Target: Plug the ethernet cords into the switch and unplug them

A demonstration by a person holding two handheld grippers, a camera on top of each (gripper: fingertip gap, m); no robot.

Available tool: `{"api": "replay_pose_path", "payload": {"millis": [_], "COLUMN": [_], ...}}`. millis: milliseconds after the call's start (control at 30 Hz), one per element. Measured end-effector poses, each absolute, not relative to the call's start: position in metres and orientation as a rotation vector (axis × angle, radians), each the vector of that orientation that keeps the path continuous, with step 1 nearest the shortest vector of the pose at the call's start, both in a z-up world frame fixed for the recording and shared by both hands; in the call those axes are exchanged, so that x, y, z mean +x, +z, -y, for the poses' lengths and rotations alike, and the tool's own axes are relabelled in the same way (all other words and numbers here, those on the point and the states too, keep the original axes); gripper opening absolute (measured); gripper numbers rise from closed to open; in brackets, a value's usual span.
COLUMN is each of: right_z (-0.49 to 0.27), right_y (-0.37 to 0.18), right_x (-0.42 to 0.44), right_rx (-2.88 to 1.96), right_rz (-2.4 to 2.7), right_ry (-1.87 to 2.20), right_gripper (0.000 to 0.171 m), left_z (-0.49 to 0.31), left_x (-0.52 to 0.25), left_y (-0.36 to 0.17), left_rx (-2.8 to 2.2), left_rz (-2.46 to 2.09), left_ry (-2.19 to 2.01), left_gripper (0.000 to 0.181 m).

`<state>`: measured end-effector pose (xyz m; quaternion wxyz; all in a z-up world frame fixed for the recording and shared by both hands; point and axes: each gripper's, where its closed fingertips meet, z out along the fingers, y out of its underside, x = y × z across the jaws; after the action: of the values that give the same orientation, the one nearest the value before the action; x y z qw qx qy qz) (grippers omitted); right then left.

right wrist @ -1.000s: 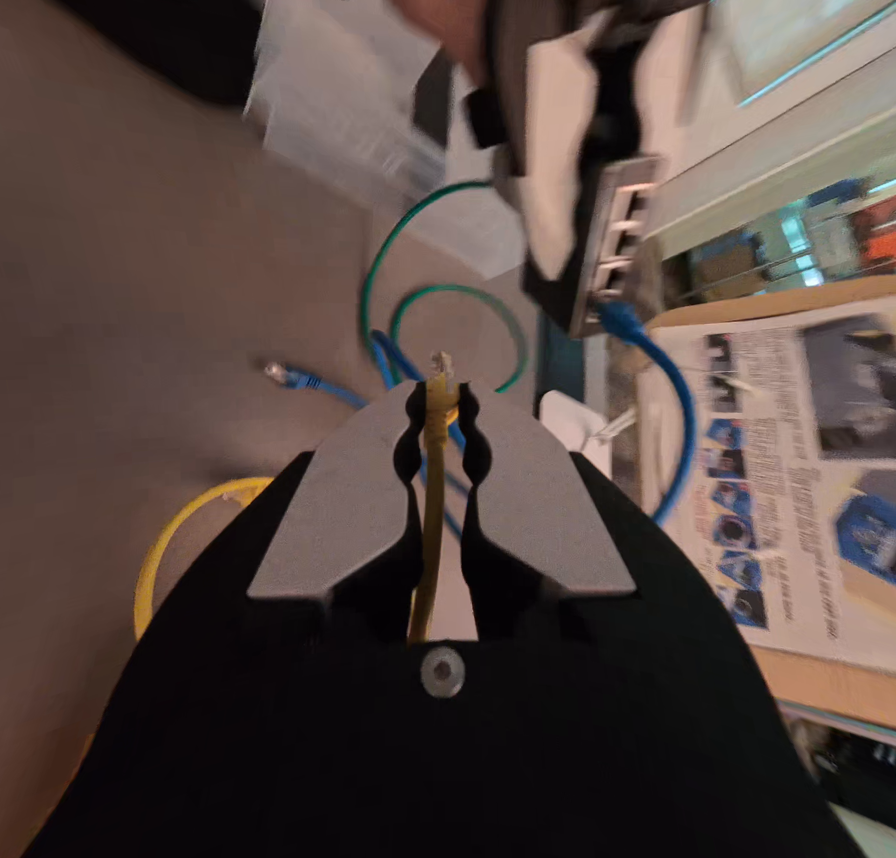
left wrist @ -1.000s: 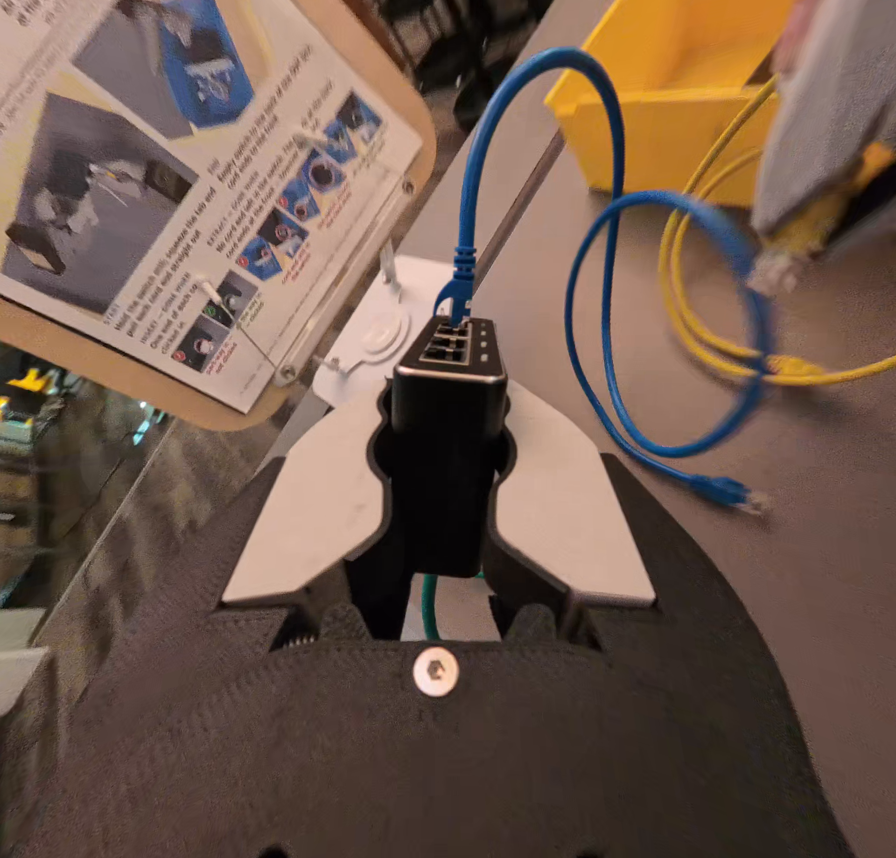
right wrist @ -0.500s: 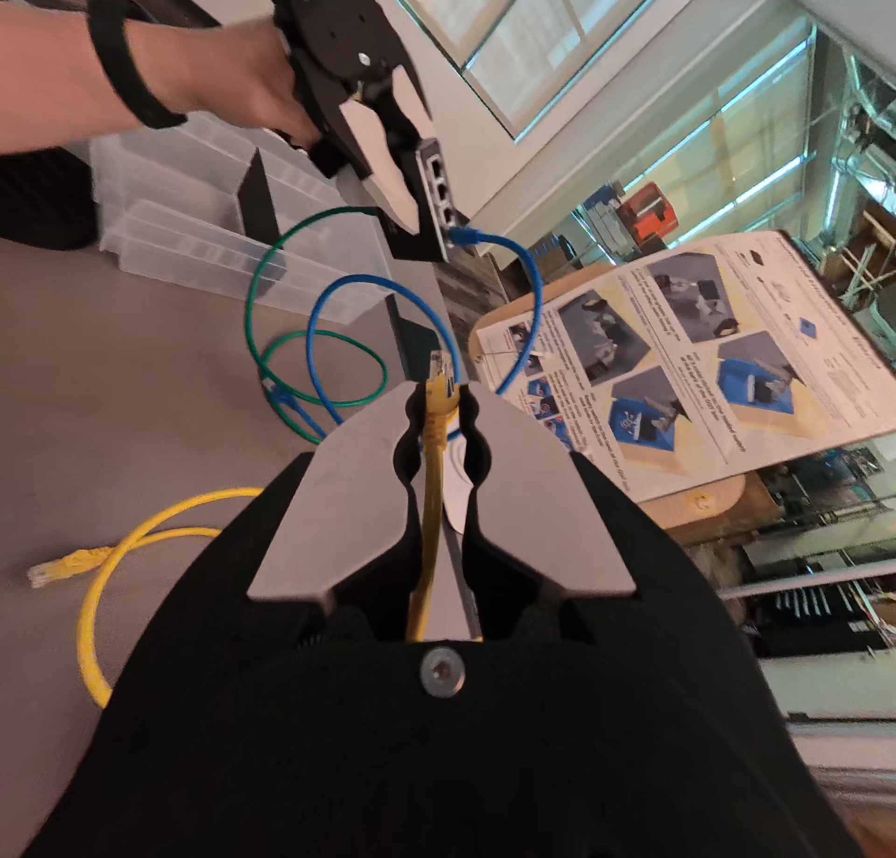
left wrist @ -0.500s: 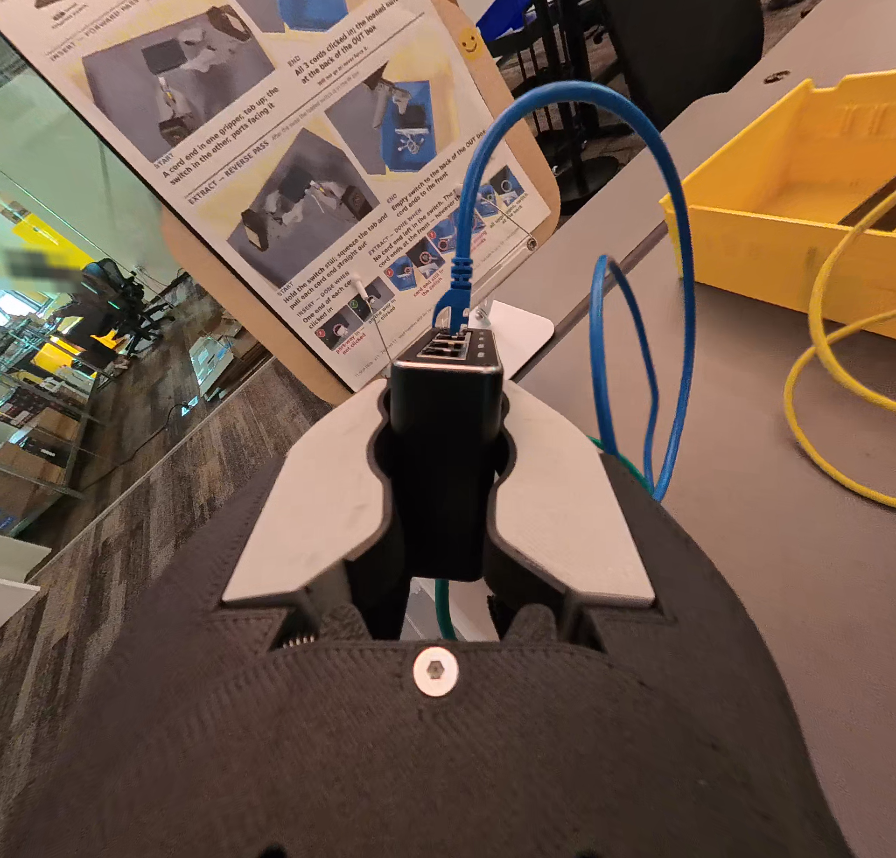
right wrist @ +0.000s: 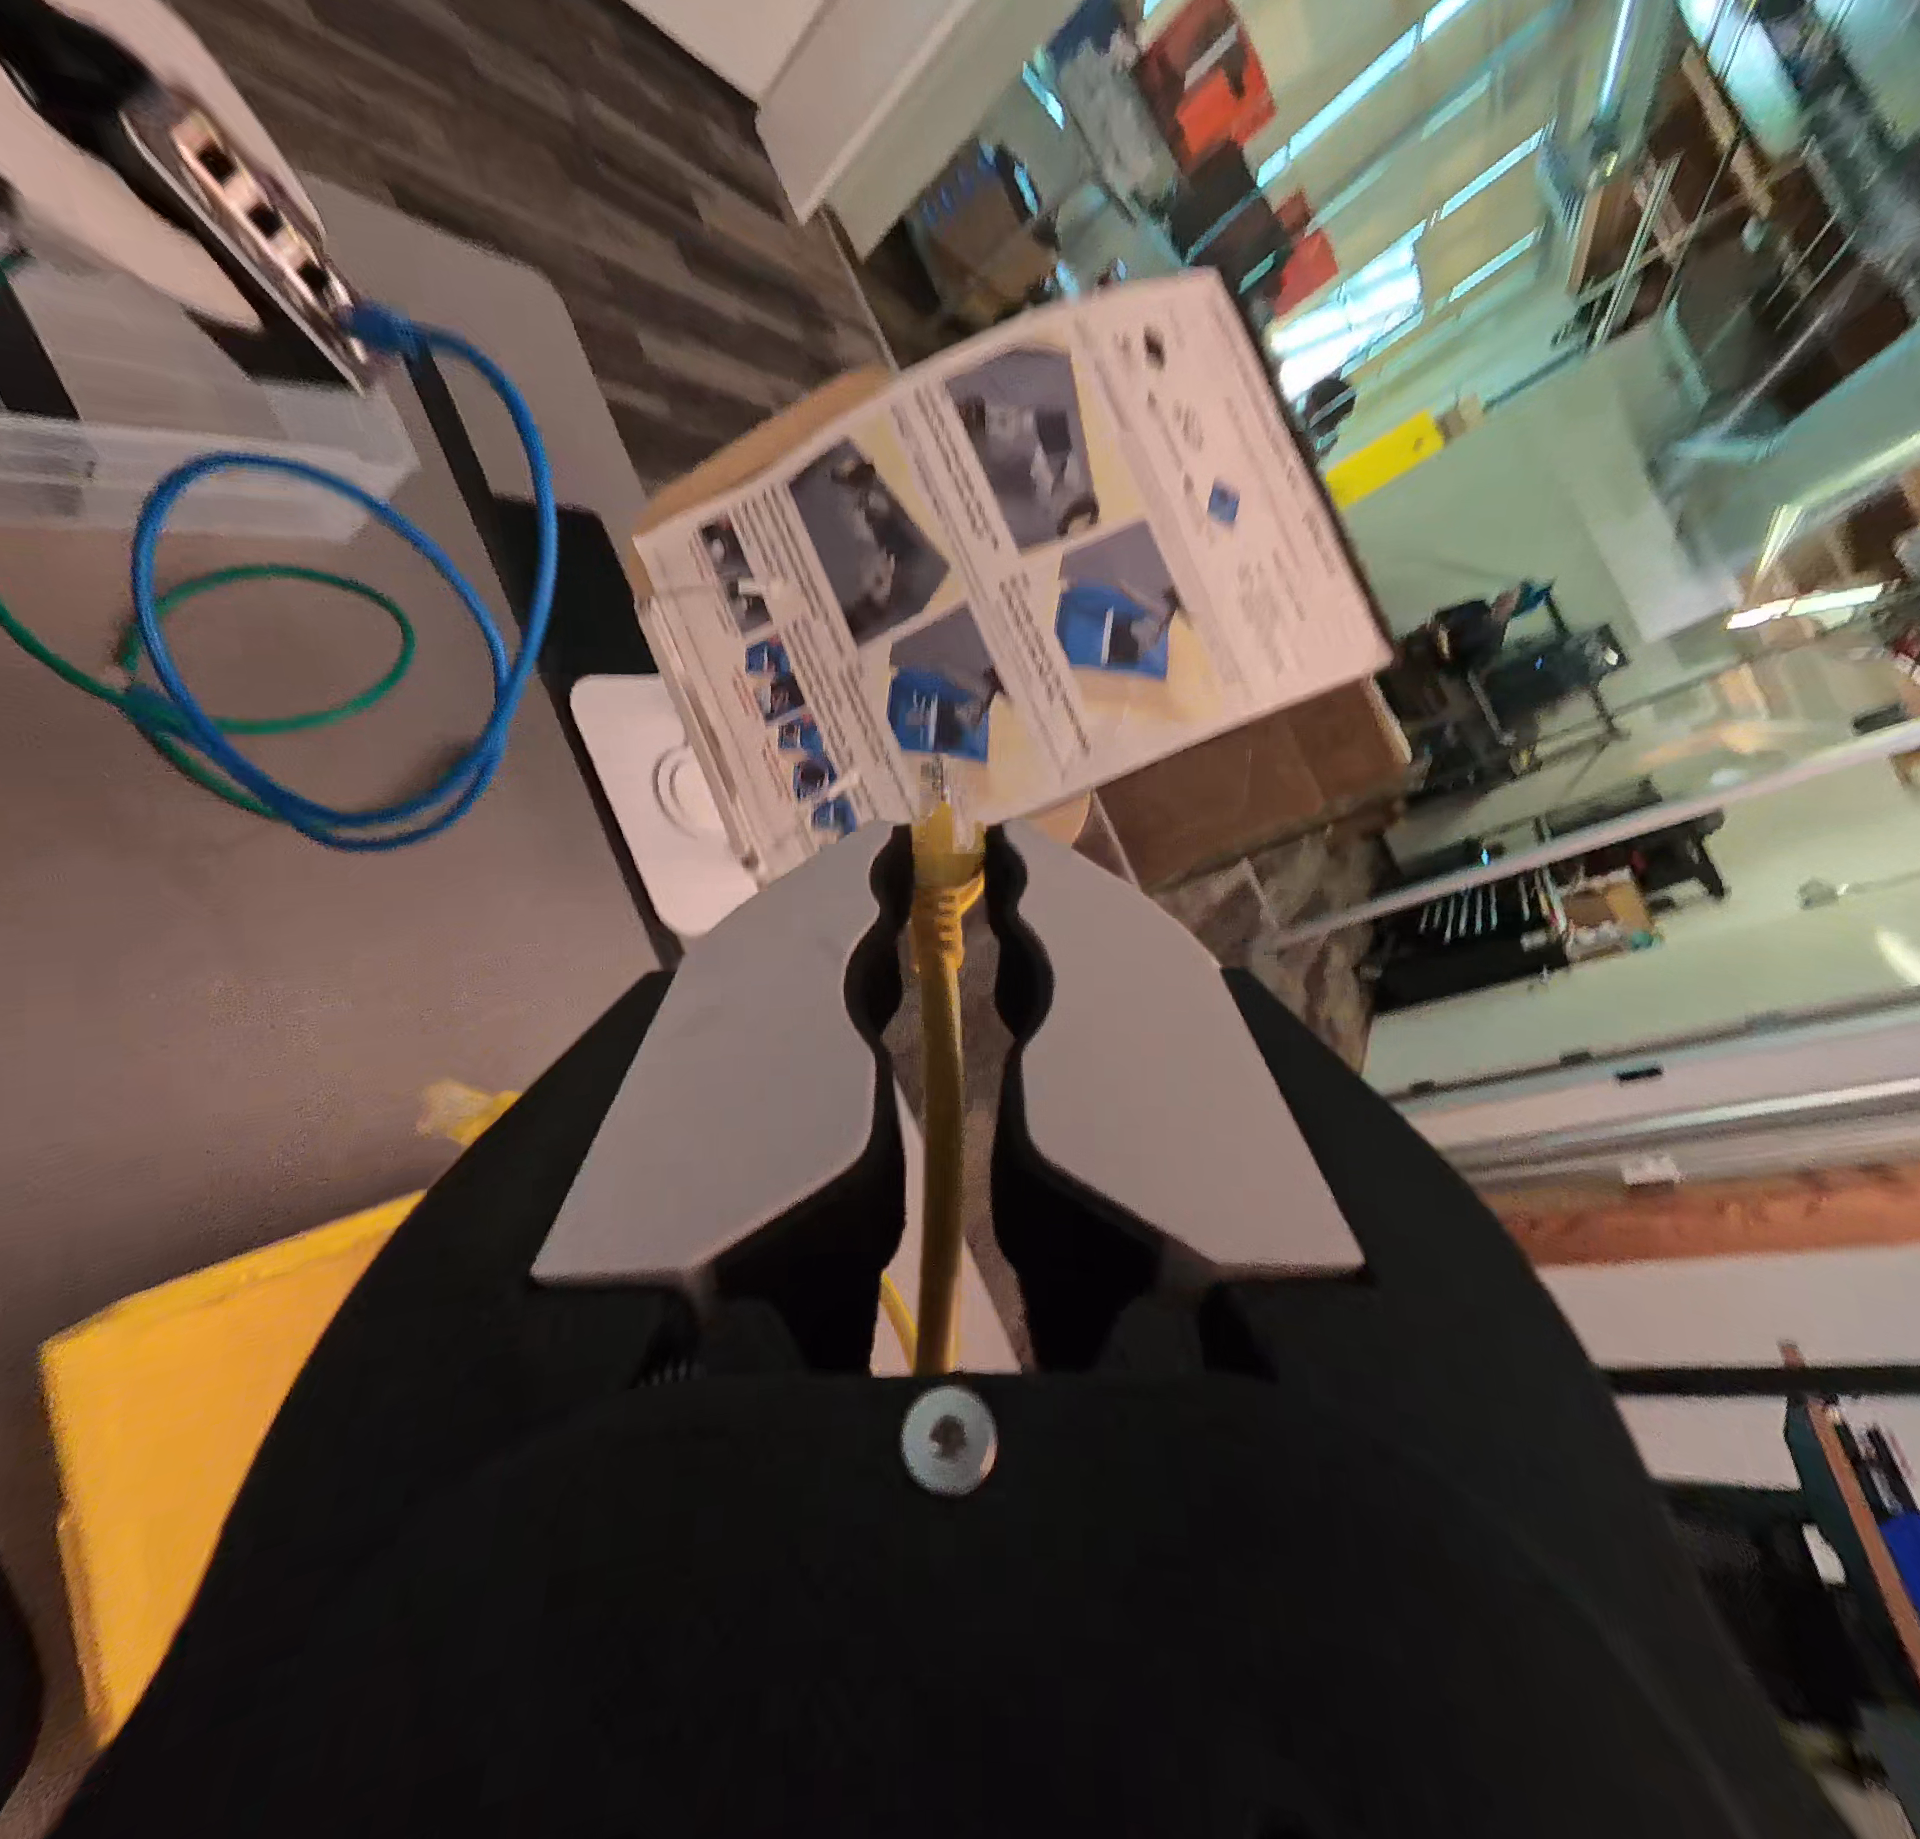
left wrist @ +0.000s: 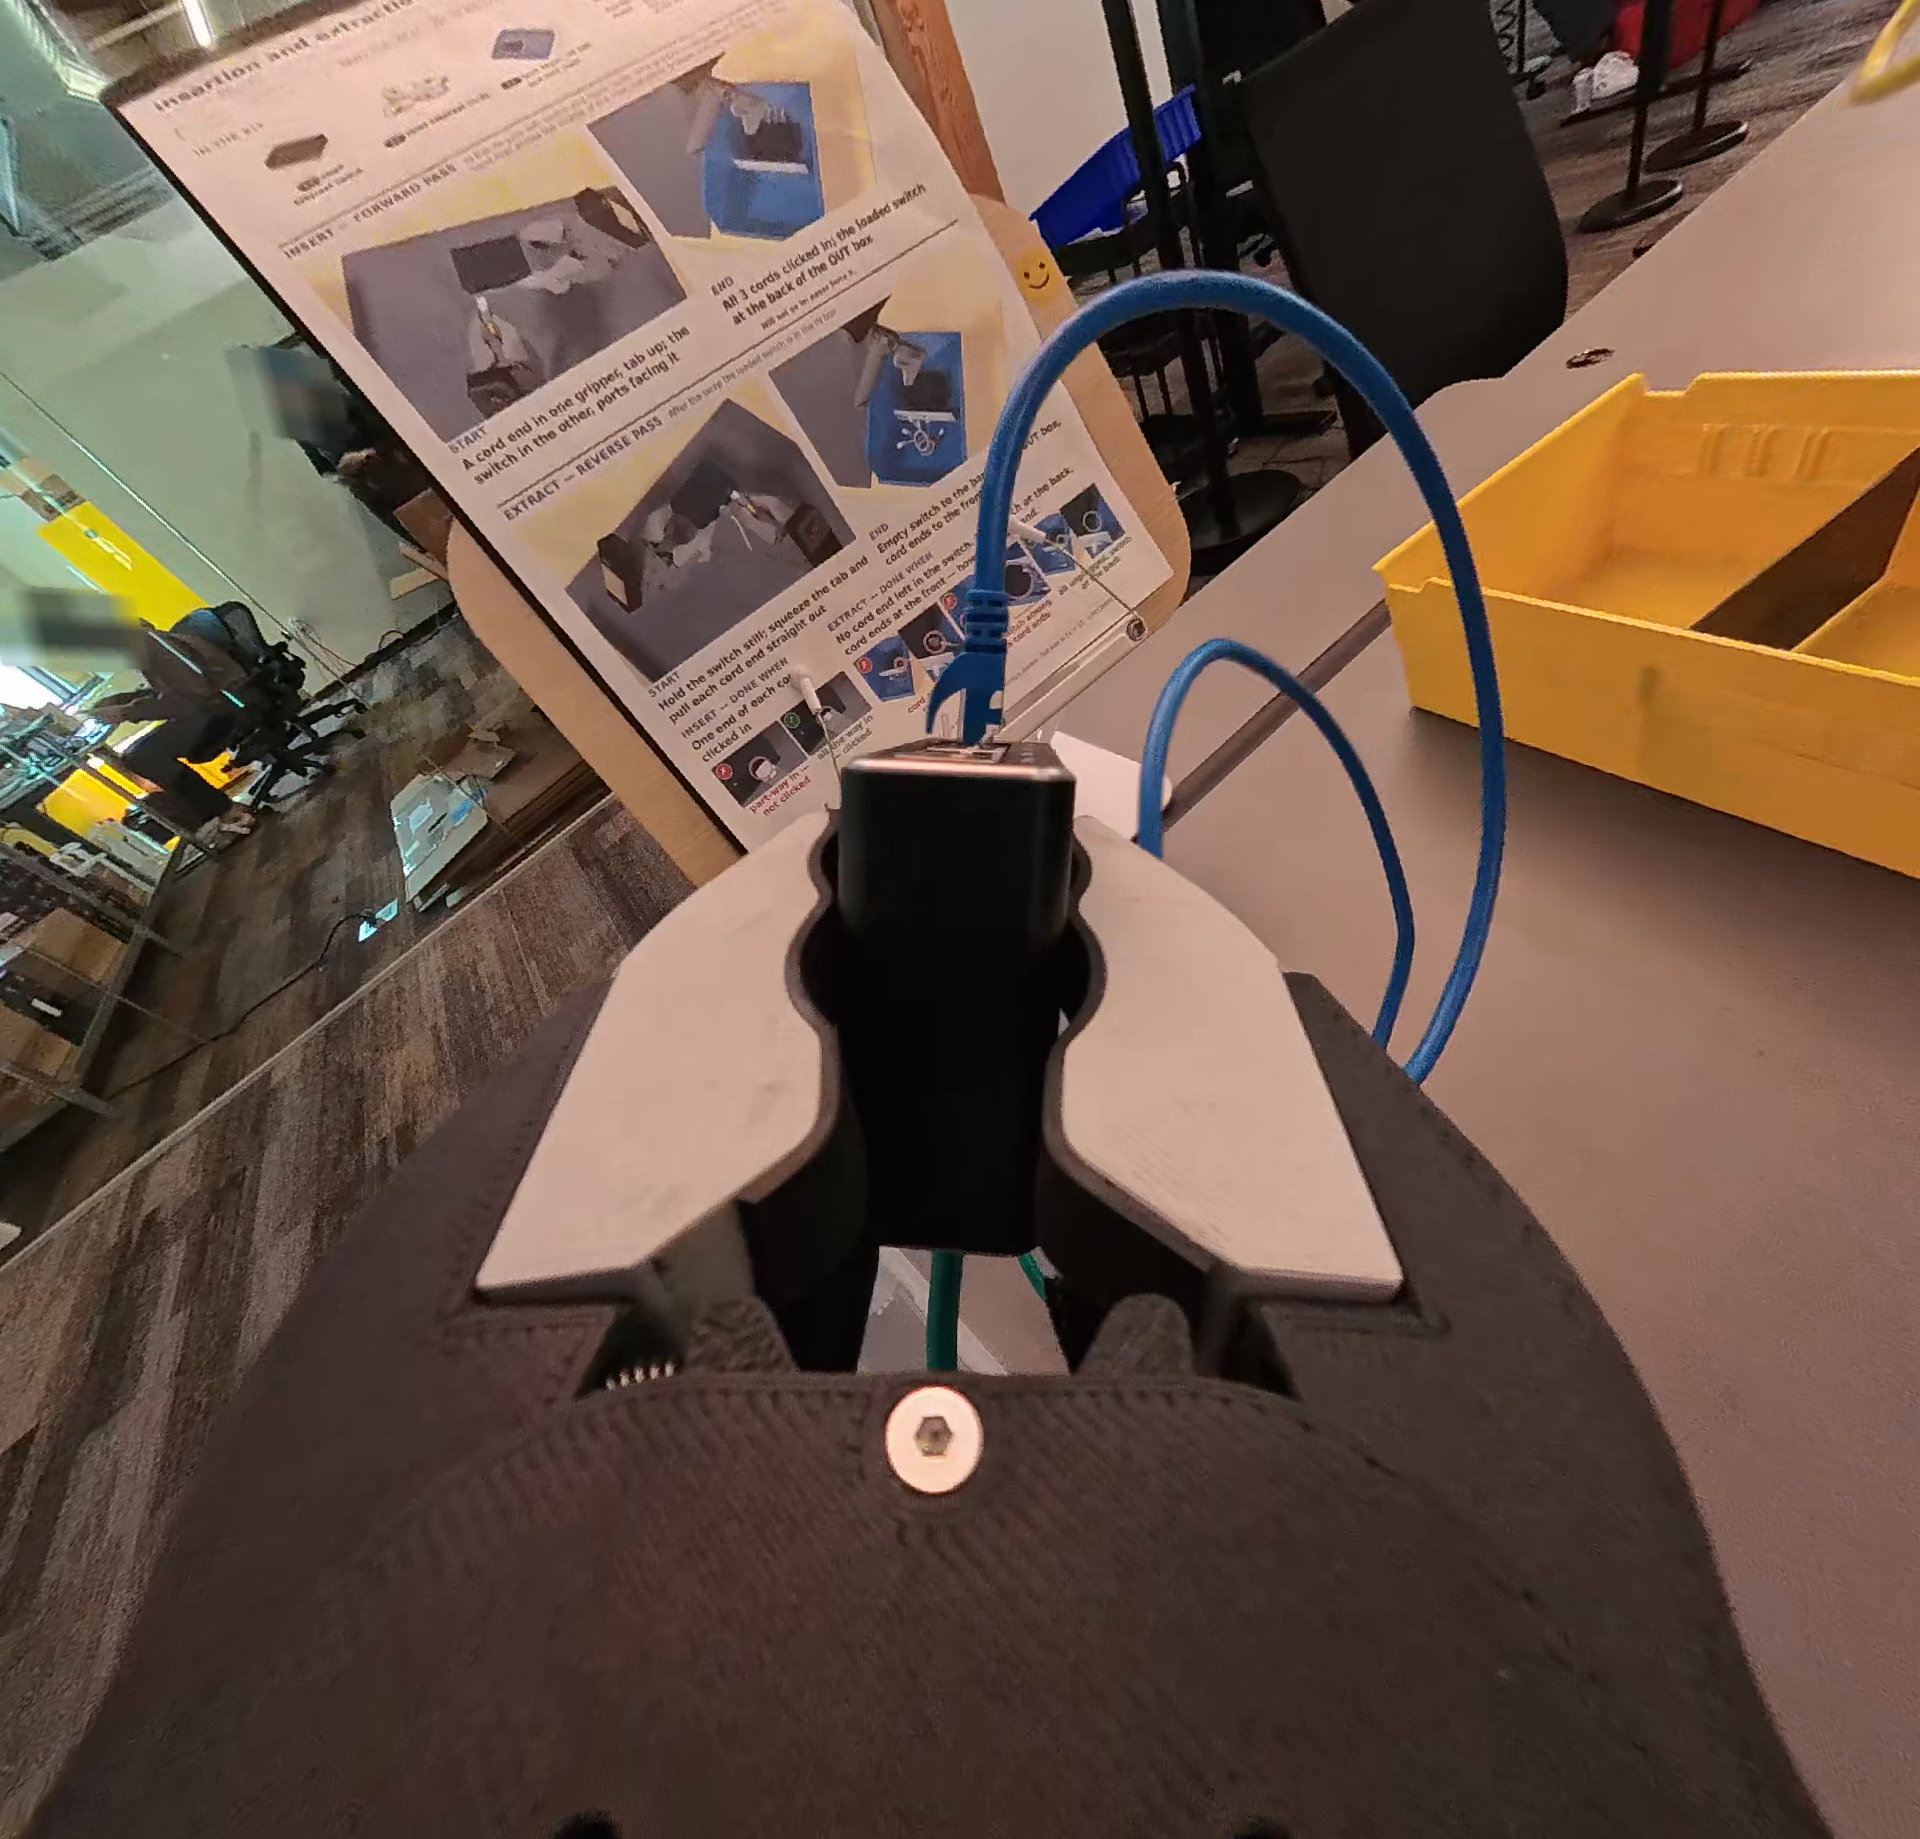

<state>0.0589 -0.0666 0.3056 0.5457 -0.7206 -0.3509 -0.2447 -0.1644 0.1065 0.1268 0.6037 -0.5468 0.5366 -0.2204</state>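
Observation:
My left gripper (left wrist: 951,859) is shut on a black ethernet switch (left wrist: 951,968), held upright above the table with its ports facing away. A blue cord (left wrist: 1455,646) is plugged into one port and loops down to the table. A green cord (left wrist: 943,1311) shows below the switch. My right gripper (right wrist: 940,844) is shut on a yellow cord (right wrist: 940,1062) just behind its clear plug, which sticks out past the fingertips. In the right wrist view the switch (right wrist: 244,220) is far to the upper left, with the blue cord (right wrist: 499,542) hanging from it and the green cord (right wrist: 301,646) on the table.
A yellow bin (left wrist: 1704,584) stands on the grey table at the right; it also shows in the right wrist view (right wrist: 177,1394). An instruction poster (left wrist: 665,407) on a stand rises behind the switch. Clear plastic trays (right wrist: 197,439) lie near the left gripper. The table edge drops to carpet on the left. The tips of one gripper are about 35 cm away from the tips of the other.
My left gripper has tilted the switch up, away from the table. My right gripper has lifted and swung away with the yellow plug, so the switch now sits far to its upper left.

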Motion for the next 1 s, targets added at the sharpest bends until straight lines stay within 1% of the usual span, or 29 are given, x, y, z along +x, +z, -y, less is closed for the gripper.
{"api": "replay_pose_path", "payload": {"millis": [67,233,300,433,600,667,733,767,800,867,933,1000], "right_z": [0.07,0.079,0.081,0.089,0.11,0.119,0.123,0.122,0.122,0.12,0.123,0.132], "right_y": [0.283,0.222,0.183,0.088,-0.027,-0.058,-0.068,-0.064,-0.054,-0.022,0.008,0.018], "right_x": [0.075,0.102,0.119,0.14,0.144,0.136,0.126,0.123,0.119,0.115,0.12,0.125], "right_rx": [-1.766,-1.87,-1.963,-2.165,-2.407,-2.474,-2.454,-2.412,-2.351,-2.196,-2.08,-2.085], "right_rz": [0.809,0.699,0.655,0.611,0.53,0.484,0.477,0.474,0.476,0.447,0.395,0.391], "right_ry": [-0.608,-0.484,-0.451,-0.362,-0.179,-0.043,0.057,0.09,0.127,0.217,0.251,0.203], "right_gripper": [0.014,0.014,0.014,0.014,0.014,0.018,0.022,0.028,0.037,0.047,0.046,0.046], "left_z": [-0.104,-0.101,-0.1,-0.095,-0.085,-0.082,-0.078,-0.075,-0.073,-0.069,-0.067,-0.065], "left_x": [-0.165,-0.165,-0.164,-0.162,-0.15,-0.142,-0.134,-0.131,-0.128,-0.123,-0.121,-0.12], "left_y": [0.129,0.13,0.13,0.13,0.117,0.109,0.102,0.099,0.097,0.093,0.091,0.091], "left_rx": [-1.257,-1.251,-1.252,-1.238,-1.237,-1.233,-1.223,-1.218,-1.215,-1.212,-1.208,-1.204], "left_rz": [-1.244,-1.249,-1.249,-1.267,-1.363,-1.399,-1.428,-1.442,-1.456,-1.474,-1.482,-1.486], "left_ry": [-0.518,-0.538,-0.544,-0.567,-0.537,-0.497,-0.466,-0.461,-0.461,-0.464,-0.471,-0.487], "left_gripper": [0.037,0.037,0.037,0.037,0.036,0.036,0.036,0.037,0.036,0.037,0.036,0.036]}}
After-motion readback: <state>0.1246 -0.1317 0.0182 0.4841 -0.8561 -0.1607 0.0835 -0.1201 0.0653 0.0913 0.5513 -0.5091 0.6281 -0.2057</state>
